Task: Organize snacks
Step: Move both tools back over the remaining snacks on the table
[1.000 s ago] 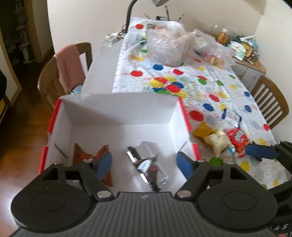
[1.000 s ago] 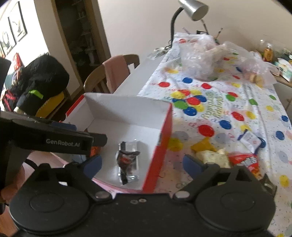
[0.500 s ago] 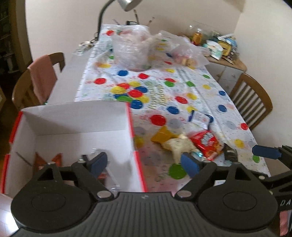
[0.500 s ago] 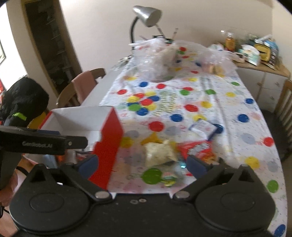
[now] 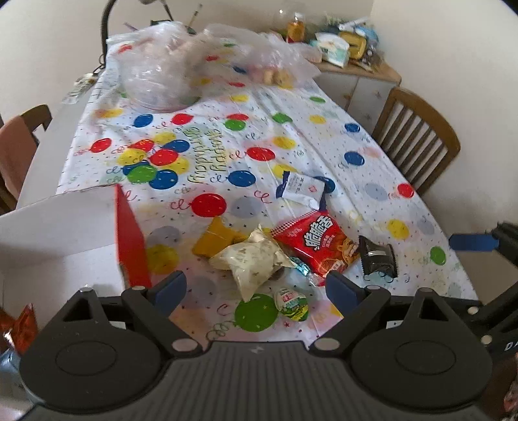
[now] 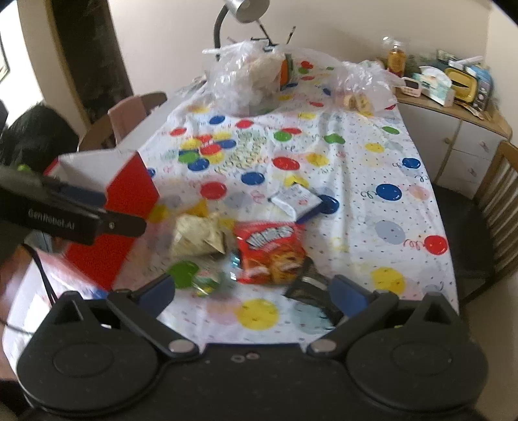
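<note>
Several loose snacks lie on the balloon-print tablecloth: a cream packet, a red packet, a yellow packet, a black packet, a white-and-blue sachet and a green egg-shaped sweet. My left gripper hangs open above the cream packet and the egg, holding nothing. The red-and-white box stands to its left, with an orange packet inside. My right gripper is open and empty over the red packet, beside the black packet.
Two clear plastic bags and a desk lamp stand at the table's far end. A wooden chair is at the right, another chair at the left. A cluttered sideboard fills the far right corner.
Both grippers have swung right, from over the box to above the loose snacks. The clear packet lying in the box has left view. The left jaws stand a little wider.
</note>
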Motion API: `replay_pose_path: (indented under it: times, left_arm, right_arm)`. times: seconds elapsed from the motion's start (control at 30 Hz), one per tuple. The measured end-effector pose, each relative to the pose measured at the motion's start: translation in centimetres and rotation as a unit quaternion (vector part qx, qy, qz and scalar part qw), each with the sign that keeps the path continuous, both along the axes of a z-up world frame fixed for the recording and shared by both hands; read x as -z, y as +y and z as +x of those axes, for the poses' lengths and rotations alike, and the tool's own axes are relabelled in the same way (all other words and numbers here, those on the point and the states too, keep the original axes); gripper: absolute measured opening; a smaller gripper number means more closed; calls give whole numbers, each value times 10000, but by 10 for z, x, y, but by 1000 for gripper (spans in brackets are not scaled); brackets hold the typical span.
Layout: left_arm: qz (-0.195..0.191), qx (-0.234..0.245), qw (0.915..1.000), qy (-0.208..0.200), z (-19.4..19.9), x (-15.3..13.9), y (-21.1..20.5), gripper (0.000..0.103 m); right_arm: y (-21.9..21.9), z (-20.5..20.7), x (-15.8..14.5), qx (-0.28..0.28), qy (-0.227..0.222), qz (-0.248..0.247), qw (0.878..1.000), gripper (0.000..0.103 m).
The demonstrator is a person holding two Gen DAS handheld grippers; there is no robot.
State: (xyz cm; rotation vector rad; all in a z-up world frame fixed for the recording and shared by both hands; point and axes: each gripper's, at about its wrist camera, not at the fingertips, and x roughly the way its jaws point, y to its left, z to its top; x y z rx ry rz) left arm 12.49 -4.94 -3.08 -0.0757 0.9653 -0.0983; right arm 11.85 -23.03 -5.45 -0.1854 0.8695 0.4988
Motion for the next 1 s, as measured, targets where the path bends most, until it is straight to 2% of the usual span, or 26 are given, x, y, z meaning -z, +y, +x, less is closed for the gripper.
replay_pose_path:
  times: [0.2, 0.37, 0.57, 0.77, 1.0]
  left_arm:
    - [240, 165, 9993, 250, 22, 19, -17, 93]
    - [522, 560, 9966, 314, 37, 28, -27, 93]
    - [806, 984, 9902, 582, 57, 41, -33, 93]
    - [1004, 1311, 9814, 977, 74, 57, -34, 93]
    - [1188, 1684, 9702, 1275, 90, 73, -38, 93]
  right_arm:
    - [-16, 24, 22, -457, 148, -173, 9987, 103]
    - [-19, 47, 45, -860, 280, -486, 9947, 100]
    - [-21, 71, 68, -1236, 524, -687, 9886, 94]
    - [-18, 85, 84, -1631, 501, -978, 9805, 89]
    - [-16, 90, 97, -2110, 546, -1251, 9679, 77]
